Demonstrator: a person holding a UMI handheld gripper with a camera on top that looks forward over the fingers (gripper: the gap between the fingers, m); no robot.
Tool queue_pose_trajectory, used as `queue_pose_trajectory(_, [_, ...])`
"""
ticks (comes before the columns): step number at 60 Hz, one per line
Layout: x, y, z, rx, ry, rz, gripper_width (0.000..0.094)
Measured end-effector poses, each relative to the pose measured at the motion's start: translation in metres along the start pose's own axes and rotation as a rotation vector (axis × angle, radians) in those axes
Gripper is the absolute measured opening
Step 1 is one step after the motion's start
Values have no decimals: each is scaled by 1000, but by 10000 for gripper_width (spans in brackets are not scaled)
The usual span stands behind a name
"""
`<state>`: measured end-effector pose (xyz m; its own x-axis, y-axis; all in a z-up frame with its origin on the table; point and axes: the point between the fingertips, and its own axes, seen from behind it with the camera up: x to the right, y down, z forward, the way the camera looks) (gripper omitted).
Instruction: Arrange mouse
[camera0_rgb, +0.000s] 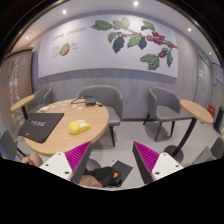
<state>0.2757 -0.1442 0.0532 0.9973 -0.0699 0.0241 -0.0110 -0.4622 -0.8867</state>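
1. Claw (112, 160) is spread wide and holds nothing; its two pink pads (75, 158) sit at the bottom of the frame with bare floor showing between them.
2. The yellow thing on the round counter (60, 112) at left centre looks like the mouse (78, 126), but it is too small to be sure. It lies near the counter's right rim, just right of a black pad (42, 125).
3. You're well apart from it and aimed at the floor, not the counter. Go straight ahead and you miss it to the right.
4. The mouse is close to the rim, so a nudge from one finger could slide it off the edge. Come from above, not from the side.
5. A grey chair (103, 98) stands just behind the counter, with a second counter (197, 110) at right. Watch both on the swing left.
6. A dark item on the floor between the fingers can't be identified. Don't take it for the target.
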Motion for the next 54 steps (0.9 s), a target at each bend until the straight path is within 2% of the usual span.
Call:
queue_pose_trajectory(10, [-63, 9, 35, -28, -153, -10, 855])
queue_pose_trajectory(25, [-142, 9, 94, -54, -277, -56, 854])
queue_pose_trajectory(34, [-172, 2, 128, -61, -273, -108, 862])
queue_pose_trajectory(43, [-179, -13, 163, -57, -208, -95, 848])
queue_pose_trajectory(46, [-180, -18, 172, -57, -183, -83, 816])
queue_pose_trajectory(48, [-180, -20, 176, -53, -164, -73, 761])
queue_pose_trajectory(50, [-178, -22, 179, -40, -141, -61, 677])
queue_pose_trajectory(52, [-174, -23, 180, -19, -112, -48, 555])
queue_pose_trajectory(54, [-173, -24, 181, 10, -89, -24, 506])
